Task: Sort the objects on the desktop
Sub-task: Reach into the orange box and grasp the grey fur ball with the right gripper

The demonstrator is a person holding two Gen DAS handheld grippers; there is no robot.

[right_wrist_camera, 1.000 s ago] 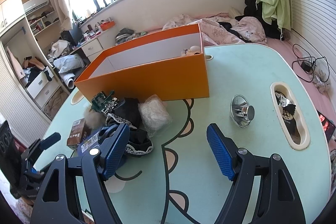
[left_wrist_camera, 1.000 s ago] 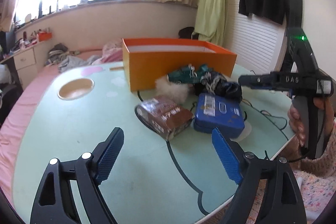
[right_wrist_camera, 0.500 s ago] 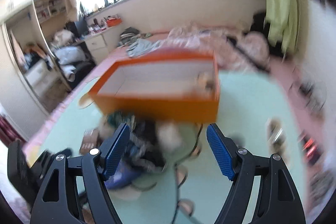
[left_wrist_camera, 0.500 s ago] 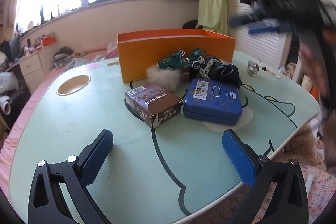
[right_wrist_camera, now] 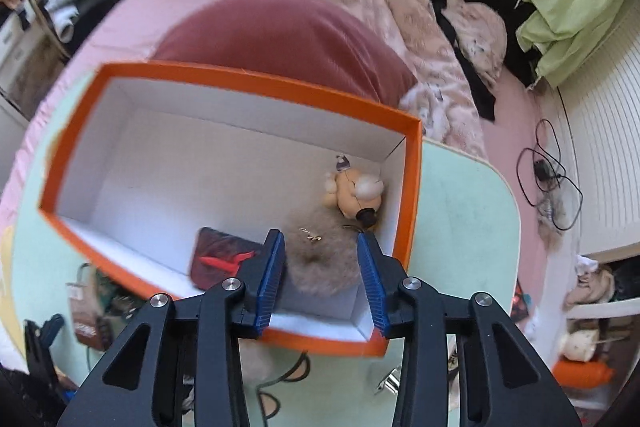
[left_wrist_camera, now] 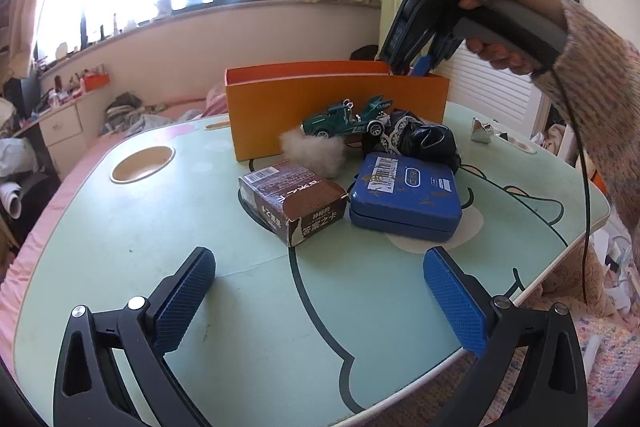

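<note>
In the left wrist view my left gripper hovers wide open over the bare near part of the green table, holding nothing. Beyond it lie a brown carton, a blue tin, a white pom-pom, a green toy car and a black lacy cloth. Behind them stands the orange box. My right gripper points down into the orange box, its jaws closing. A fluffy beige ring on the box floor shows in the gap; no pad presses on it.
The box also holds a small plush toy and a dark red pouch. A small metal piece lies at the table's right. A round cup recess sits at the left. A bed with blankets lies behind the table.
My right gripper swung from above the table's objects to over the orange box, tipped downward, and its jaws narrowed. My left gripper's jaws widened; that hand stayed about where it was.
</note>
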